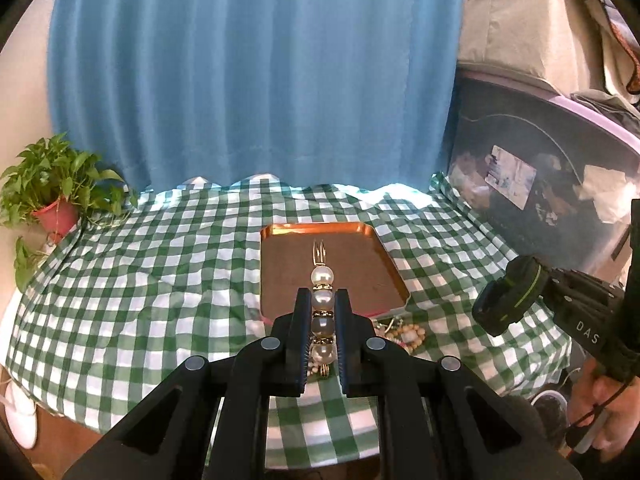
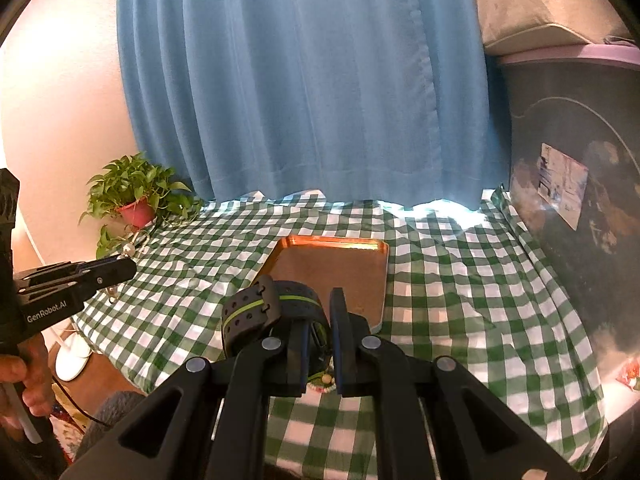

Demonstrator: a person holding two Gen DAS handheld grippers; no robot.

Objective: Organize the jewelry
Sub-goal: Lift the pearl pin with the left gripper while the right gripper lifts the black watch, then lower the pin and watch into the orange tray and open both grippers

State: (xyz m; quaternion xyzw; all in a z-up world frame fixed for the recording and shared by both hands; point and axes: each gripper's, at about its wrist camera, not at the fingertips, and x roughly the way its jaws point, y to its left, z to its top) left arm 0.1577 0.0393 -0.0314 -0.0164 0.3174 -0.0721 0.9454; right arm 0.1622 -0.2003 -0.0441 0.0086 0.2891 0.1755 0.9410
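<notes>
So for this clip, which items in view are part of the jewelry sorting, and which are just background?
Part of the job:
- pearl hair clip, clamped in left gripper
- black wristband, clamped in right gripper
- copper tray
- jewelry pile on the checked cloth

Background:
- potted plant
- blue curtain
- storage bin

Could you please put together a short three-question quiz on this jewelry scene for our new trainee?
1. True or false: the copper tray already holds jewelry.
2. What does the left gripper hold?
A. pearl hair clip
B. a ring
C. a coin
3. Name the item in the right gripper.

Key:
1. False, its surface shows bare.
2. A.
3. The black watch band with a green stripe.
</notes>
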